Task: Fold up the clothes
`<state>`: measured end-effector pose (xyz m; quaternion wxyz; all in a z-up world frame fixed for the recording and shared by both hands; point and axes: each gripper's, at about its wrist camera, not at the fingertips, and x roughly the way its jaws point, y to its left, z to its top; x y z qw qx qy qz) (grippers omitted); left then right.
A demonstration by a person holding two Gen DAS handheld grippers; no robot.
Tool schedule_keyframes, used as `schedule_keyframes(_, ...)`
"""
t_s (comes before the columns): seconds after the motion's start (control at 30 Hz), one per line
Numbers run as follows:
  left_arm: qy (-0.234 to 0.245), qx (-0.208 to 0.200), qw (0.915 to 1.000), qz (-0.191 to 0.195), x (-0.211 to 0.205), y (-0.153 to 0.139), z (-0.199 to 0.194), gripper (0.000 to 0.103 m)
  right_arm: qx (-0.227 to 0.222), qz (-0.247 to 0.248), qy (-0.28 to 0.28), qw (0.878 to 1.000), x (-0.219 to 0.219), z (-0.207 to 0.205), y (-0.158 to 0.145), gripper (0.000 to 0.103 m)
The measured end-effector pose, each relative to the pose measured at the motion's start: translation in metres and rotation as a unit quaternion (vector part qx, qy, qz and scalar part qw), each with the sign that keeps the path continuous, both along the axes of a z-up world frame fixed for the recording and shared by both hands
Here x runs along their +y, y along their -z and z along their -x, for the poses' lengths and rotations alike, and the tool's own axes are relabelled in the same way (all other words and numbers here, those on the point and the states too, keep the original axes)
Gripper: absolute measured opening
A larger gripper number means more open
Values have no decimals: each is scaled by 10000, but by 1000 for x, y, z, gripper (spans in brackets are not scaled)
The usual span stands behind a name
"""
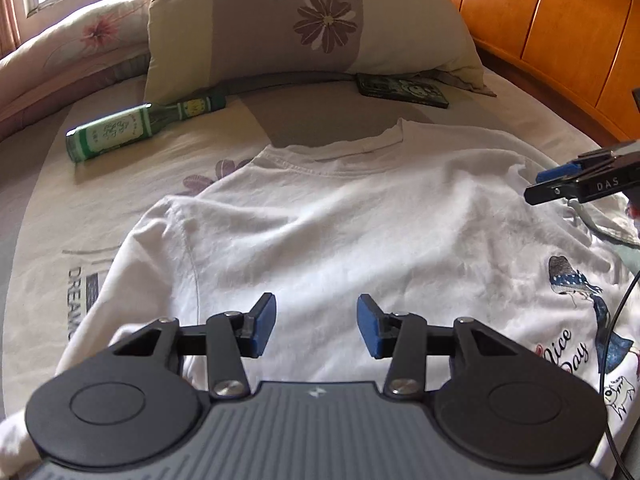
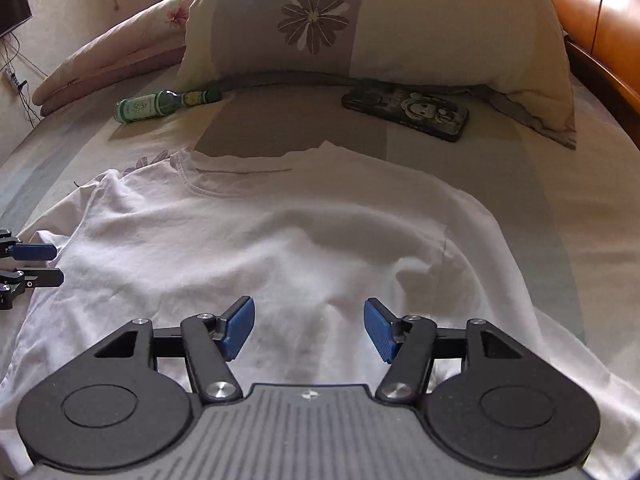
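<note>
A white T-shirt lies spread on the bed, collar toward the pillow; its printed side shows on a turned-over part at the right. My left gripper hovers open over the shirt's lower middle, with nothing between its blue pads. In the right wrist view the same T-shirt fills the middle, rumpled near its right sleeve. My right gripper is open above it and holds nothing. Each gripper shows in the other's view: the right gripper at the shirt's right edge, the left gripper at its left edge.
A green bottle lies on the sheet beyond the shirt at the left. A phone in a dark patterned case rests near the flowered pillow. A wooden headboard runs along the right, and a folded quilt sits far left.
</note>
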<state>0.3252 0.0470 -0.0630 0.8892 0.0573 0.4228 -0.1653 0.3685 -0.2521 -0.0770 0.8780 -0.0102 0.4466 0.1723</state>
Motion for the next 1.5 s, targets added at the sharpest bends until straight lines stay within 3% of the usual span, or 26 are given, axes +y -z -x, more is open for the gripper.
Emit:
schedule_keyframes(0.07,181,212,9994,215,-4,8,-24,60,42,201,-116,9997,15,-23,9,72)
schedule_keyframes(0.13,279,362,9986,282,-6,20,-45,61,207,414,-178,9988,27,-48,28,72)
schedule_keyframes(0.2,144,489,9983,282,-1,36,-66,60,87,470,-217,9986,31,-65,38,88)
schedule_keyframes(0.33,-192,246,9986,430,16,49,-105,60,-281,441,-202,9984,34,-96,49,103)
schedule_keyframes(0.43,-552,160,9976,396,17,49,-139,59,-353,408,-120,9985,39,-120,51,103)
schedule_keyframes(0.47,-647,171,9970,388,17,48,-145,54,-309,356,-71,9989,38,-124,49,103)
schedule_keyframes(0.53,-708,190,9958,550,19,39,-146,54,-216,286,53,9993,33,-122,42,102)
schedule_keyframes(0.6,-474,99,9953,845,21,28,-137,57,-248,205,48,9995,26,-107,37,102)
schedule_keyframes(0.67,-314,414,9898,1325,22,27,-136,58,-219,127,10,9997,19,-90,35,103)
schedule_keyframes(0.77,-338,1110,9811,1548,12,46,-154,61,-199,71,-25,9998,14,-67,33,103)
schedule_keyframes(0.8,-379,1209,9793,1578,9,50,-160,57,-234,54,-39,9997,13,-62,32,103)
schedule_keyframes(0.93,-711,648,9864,1336,3,55,-182,58,-354,-90,-62,9993,8,-48,25,103)
schedule_keyframes(1.0,-790,675,9866,1259,0,51,-190,59,-380,-164,-60,9991,5,-45,20,103)
schedule_keyframes(1.13,-870,490,9910,896,8,26,-174,58,-415,-365,-66,9984,1,-37,3,103)
schedule_keyframes(1.23,-991,723,9852,1195,39,28,-148,69,-473,-447,-145,9978,4,-29,-13,103)
schedule_keyframes(1.33,-1160,1070,9751,1557,72,37,-123,70,-536,-403,-245,9974,14,-23,-28,103)
schedule_keyframes(1.37,-1253,1141,9718,1641,83,42,-115,68,-558,-353,-285,9974,20,-23,-32,103)
schedule_keyframes(1.4,-1452,1095,9695,1645,93,48,-107,55,-576,-292,-314,9974,27,-23,-35,103)
schedule_keyframes(1.43,-1709,984,9668,1627,102,47,-100,51,-594,-231,-342,9974,35,-24,-39,103)
schedule_keyframes(1.5,-2218,742,9603,1518,119,44,-85,49,-600,-152,-410,9972,51,-27,-45,103)
